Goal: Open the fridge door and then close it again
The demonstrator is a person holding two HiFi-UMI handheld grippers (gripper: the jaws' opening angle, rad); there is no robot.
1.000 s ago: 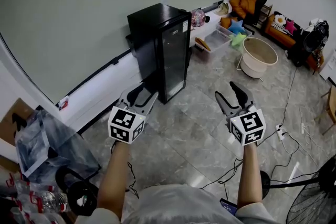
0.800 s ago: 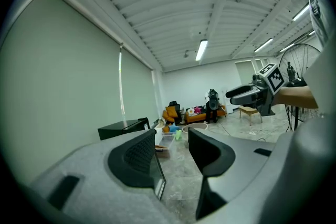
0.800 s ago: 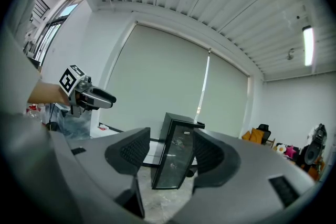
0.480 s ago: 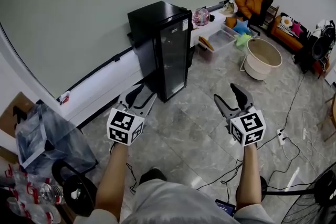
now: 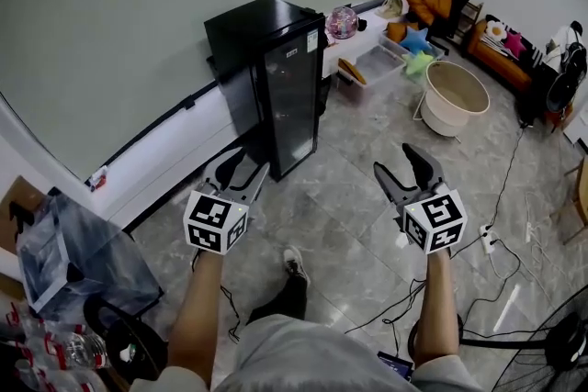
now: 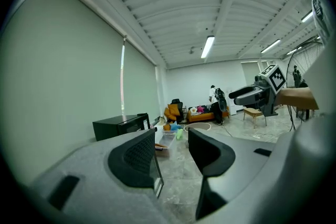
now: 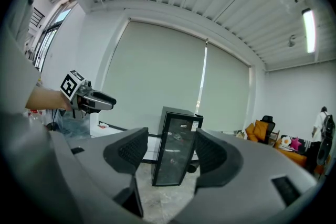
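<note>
Fridge (image 5: 276,87) shut, against wall, well ahead; left claw (image 5: 250,162) half-wide, empty; right claw (image 5: 395,159) just opened wide, empty; risks: slipping off flush door edge; snagging floor cable (image 5: 381,315).

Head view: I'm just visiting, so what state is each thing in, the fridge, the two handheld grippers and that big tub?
Fridge: upright by the wall, door shut.
Left gripper: jaws apart, nothing between them.
Right gripper: jaws wide apart after just opening, nothing between them.
Tub: upright on the floor, looks empty.
</note>
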